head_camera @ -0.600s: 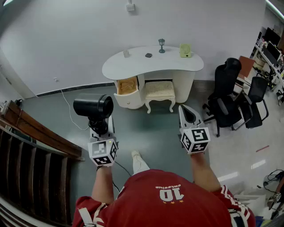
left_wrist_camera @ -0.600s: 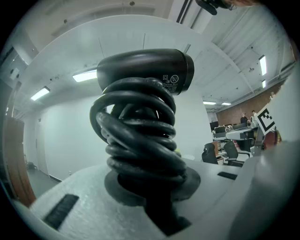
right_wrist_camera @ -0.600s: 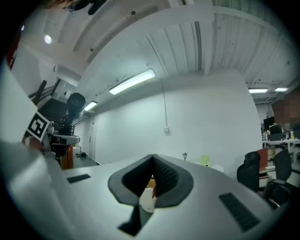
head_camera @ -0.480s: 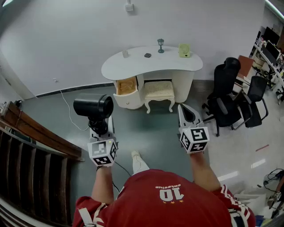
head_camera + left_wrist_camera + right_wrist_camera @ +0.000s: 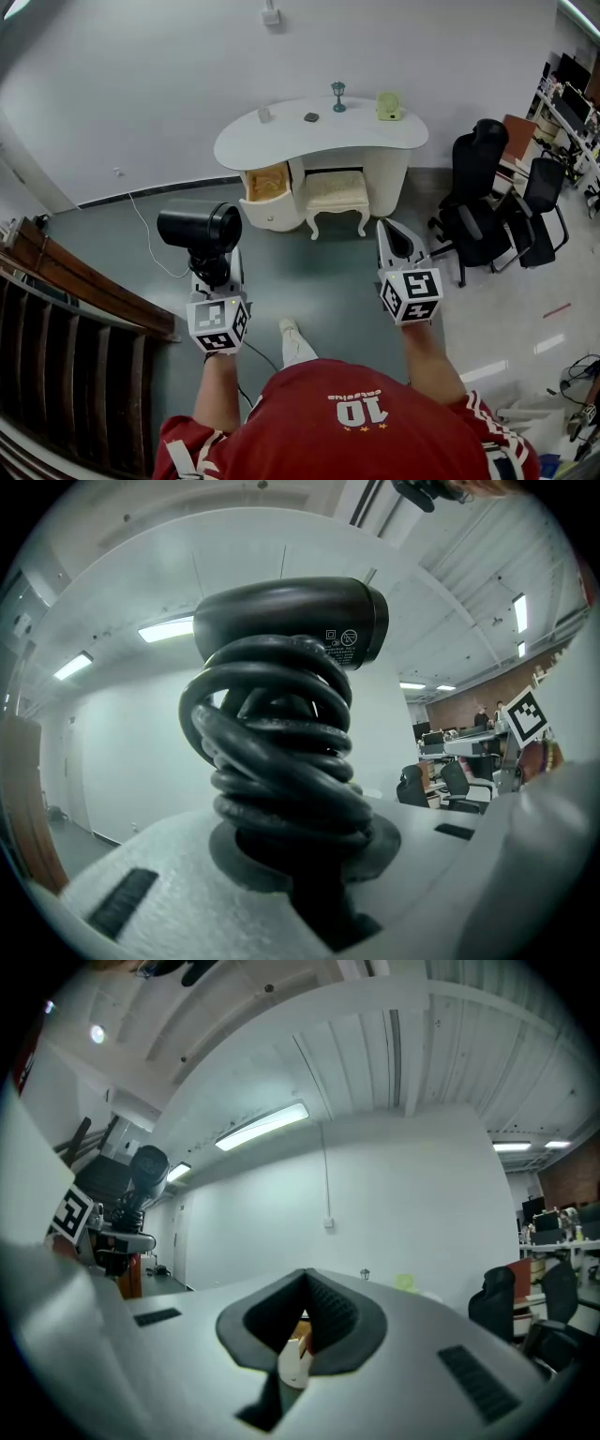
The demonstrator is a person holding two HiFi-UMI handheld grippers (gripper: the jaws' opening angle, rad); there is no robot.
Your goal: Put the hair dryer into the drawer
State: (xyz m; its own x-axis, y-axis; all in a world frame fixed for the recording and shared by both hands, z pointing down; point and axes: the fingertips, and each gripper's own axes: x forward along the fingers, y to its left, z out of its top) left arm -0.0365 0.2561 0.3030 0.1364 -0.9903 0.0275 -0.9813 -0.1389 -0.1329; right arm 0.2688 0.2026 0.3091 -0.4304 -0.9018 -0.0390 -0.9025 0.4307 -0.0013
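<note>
Your left gripper (image 5: pixel 212 270) is clenched on the cord-wrapped handle of the black, barrel-shaped hair dryer (image 5: pixel 198 228), whose body stands just above the 2 fingers. Your right gripper (image 5: pixel 392 231) has its fingers pressed together, empty. The open, wood-lined drawer (image 5: pixel 269 181) of the white curved desk (image 5: pixel 319 141) lies well beyond both fingertips.

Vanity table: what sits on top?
A goblet-shaped ornament, a pale green item, a small dark object and a small pale one. Nothing hides the tabletop; all too small to identify.
</note>
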